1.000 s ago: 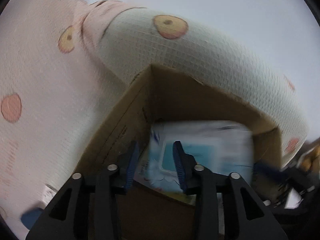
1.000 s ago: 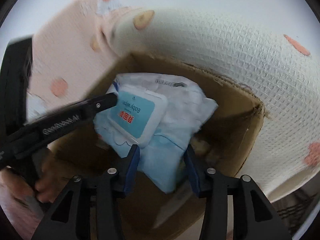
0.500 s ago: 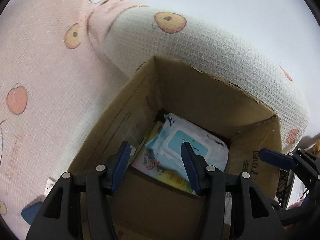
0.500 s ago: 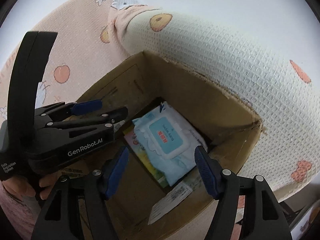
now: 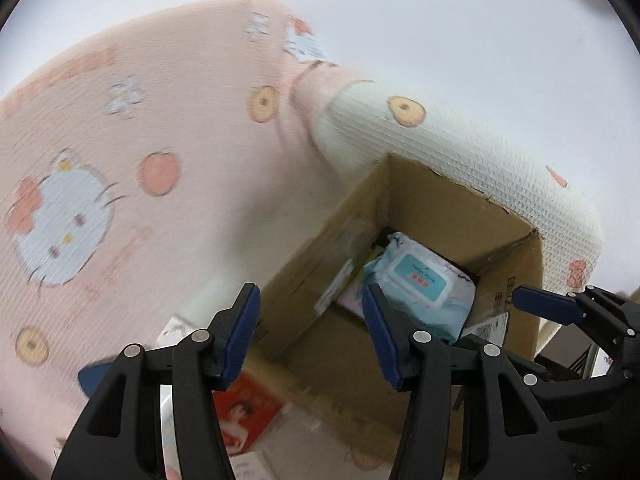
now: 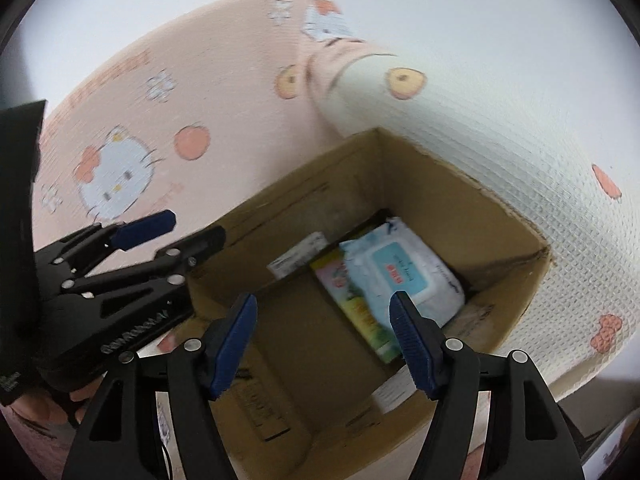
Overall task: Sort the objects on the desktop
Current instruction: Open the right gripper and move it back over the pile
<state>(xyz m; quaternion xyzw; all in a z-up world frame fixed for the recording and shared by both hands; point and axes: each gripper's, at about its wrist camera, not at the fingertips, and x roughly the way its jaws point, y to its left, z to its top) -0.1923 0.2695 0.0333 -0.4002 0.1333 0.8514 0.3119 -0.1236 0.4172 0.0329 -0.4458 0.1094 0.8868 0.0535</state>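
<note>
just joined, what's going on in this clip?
A person with a gripper in each hand is sorting items into a cardboard box. A pack of wet wipes lies at the bottom on a colourful booklet. The left gripper and right gripper have just been opening; both are empty above the box.

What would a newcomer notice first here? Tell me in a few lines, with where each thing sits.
The open cardboard box fills the middle, set on a pink cartoon-cat blanket with a white waffle-weave part behind it. Deep inside lies a pack of wet wipes with a blue flip lid, resting on a colourful flat packet. Above the box's near edge, the left gripper and right gripper have empty jaws that have just been opening.
</note>
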